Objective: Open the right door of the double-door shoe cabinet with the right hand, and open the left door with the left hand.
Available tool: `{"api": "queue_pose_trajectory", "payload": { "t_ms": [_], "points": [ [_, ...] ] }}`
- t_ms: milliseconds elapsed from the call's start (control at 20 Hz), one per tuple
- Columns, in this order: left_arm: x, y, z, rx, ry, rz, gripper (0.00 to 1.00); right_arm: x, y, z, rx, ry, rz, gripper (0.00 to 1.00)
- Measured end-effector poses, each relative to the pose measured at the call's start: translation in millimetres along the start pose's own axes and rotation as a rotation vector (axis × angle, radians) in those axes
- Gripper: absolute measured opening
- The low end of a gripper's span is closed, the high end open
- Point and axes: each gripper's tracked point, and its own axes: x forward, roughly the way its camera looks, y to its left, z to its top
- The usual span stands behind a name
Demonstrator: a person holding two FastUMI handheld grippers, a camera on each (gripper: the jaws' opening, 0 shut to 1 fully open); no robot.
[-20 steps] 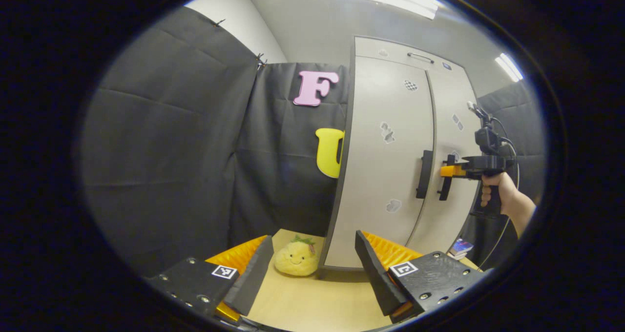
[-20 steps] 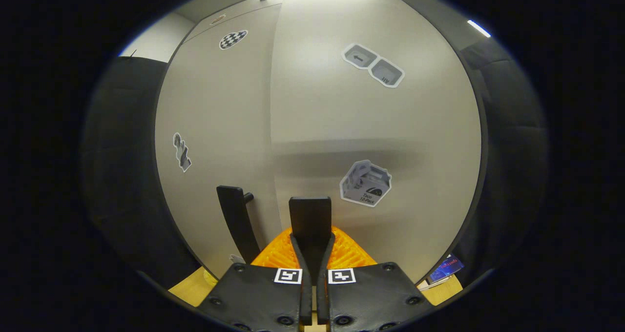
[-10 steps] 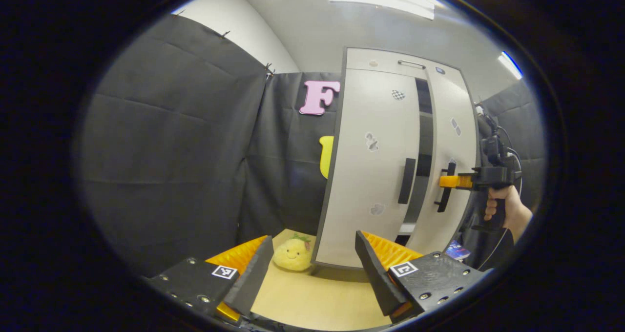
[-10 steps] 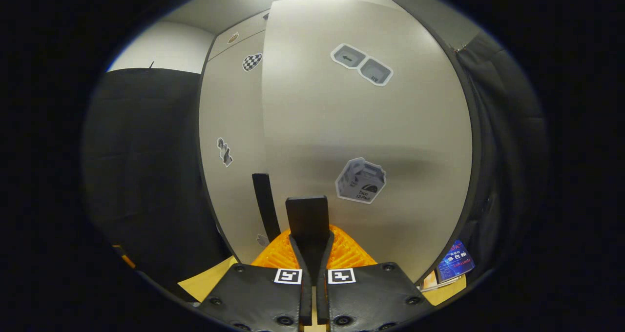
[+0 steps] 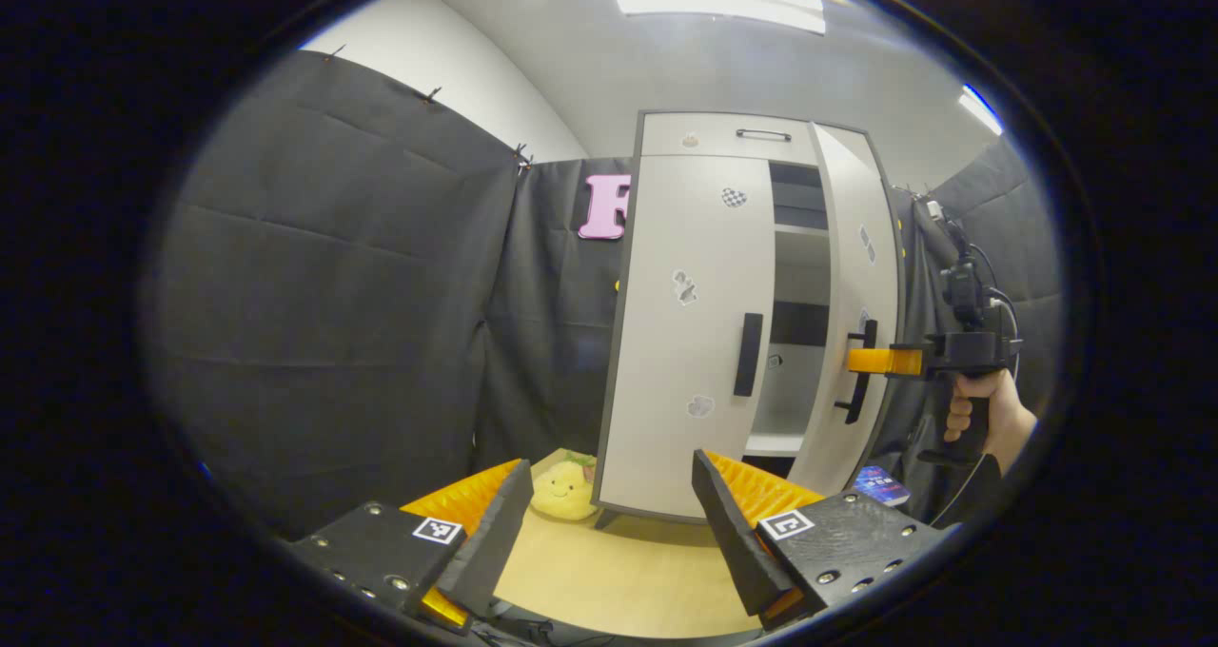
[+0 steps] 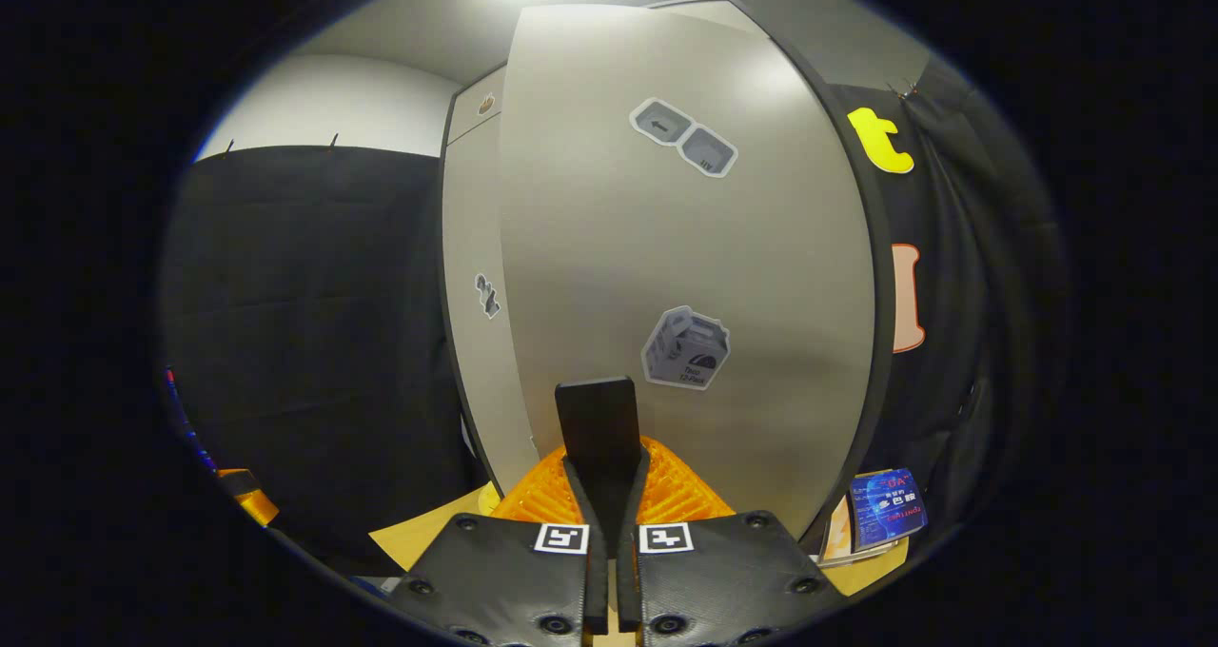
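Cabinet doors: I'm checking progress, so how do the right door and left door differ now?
The right door is swung ajar, showing shelves; the left door is shut flat. The right hand-held gripper clamps the right door's handle; the left door's handle is untouched. Both are pale, stickered, with dark vertical handles.

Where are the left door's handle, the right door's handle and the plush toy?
left door's handle (image 5: 748, 354): left gripper view, middle of the bar.
right door's handle (image 6: 599, 421): right gripper view, upper part above the gripper.
plush toy (image 5: 561, 491): left gripper view, its face.
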Motion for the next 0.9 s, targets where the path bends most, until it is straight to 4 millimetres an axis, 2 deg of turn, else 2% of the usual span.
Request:
{"api": "queue_pose_trajectory", "payload": {
  "t_ms": [200, 400, 500, 550, 600, 750, 900],
  "points": [
    [-31.3, -10.2, -6.5, 0.0, 0.004, 0.05, 0.99, -27.8, -13.1, -1.8, 0.003, -0.006, 0.039, 0.05],
    [-49.2, -23.2, -8.5, -0.012, 0.002, 0.07, 0.99, -38.8, -24.4, -1.7, 0.006, -0.013, 0.049, 0.05],
    [-46.9, -25.6, -11.1, -0.012, 0.002, 0.065, 0.99, -46.8, -32.2, -2.8, 0.011, -0.009, 0.055, 0.09],
    [-47.2, -27.0, -11.3, -0.01, 0.005, 0.058, 0.96, -54.5, -36.5, -4.4, 0.016, -0.01, 0.051, 0.09],
    [-46.3, -29.4, -12.0, -0.007, 0.009, 0.05, 0.99, -61.4, -40.7, -4.5, 0.017, -0.011, 0.049, 0.05],
    [-48.9, -51.1, -13.5, 0.0, 0.008, 0.026, 0.99, -79.6, -45.4, -6.1, -0.015, -0.016, 0.046, 0.05],
    [-43.1, -54.5, -13.8, -0.004, 0.011, 0.003, 0.99, -90.6, -54.7, -4.2, 0.008, -0.011, 0.048, 0.05]
  ]
}}
